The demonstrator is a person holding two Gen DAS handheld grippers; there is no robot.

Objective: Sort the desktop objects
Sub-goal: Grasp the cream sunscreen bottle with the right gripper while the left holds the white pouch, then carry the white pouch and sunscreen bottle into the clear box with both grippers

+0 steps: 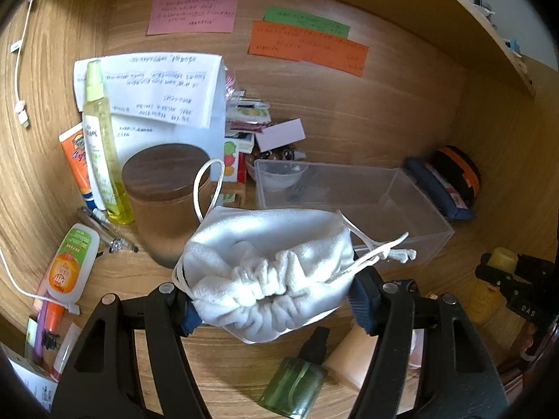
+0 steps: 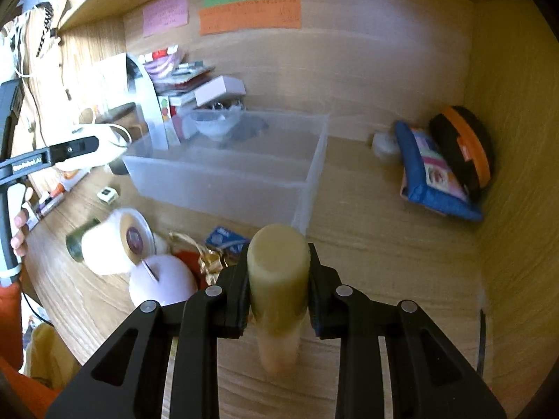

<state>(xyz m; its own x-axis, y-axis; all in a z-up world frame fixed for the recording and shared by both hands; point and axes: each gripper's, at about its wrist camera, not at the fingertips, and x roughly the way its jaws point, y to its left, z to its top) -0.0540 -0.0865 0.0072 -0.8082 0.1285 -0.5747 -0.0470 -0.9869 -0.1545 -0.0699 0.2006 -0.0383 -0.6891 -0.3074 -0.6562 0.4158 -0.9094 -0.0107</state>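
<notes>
Now, left gripper (image 1: 270, 309) fingers clamping white drawstring pouch (image 1: 269, 272), right gripper (image 2: 279, 289) fingers gripping yellowish bottle (image 2: 278, 279).

You have three paper notes (image 1: 194, 8) on the wall, one clear bin (image 1: 353, 202), one white pouch (image 1: 269, 265), and one lidded jar (image 1: 167, 202).

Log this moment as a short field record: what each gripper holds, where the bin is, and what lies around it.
left gripper: shut on the white drawstring pouch, held above the desk
right gripper: shut on the yellow-capped bottle, upright
clear plastic bin: on the wooden desk, ahead of both grippers; a small clear funnel-like piece at its far end
left of bin: lidded brown jar, yellow spray bottle
right of bin: blue pouch, against a black-and-orange case
near edge: green glass bottle, lying down
</notes>
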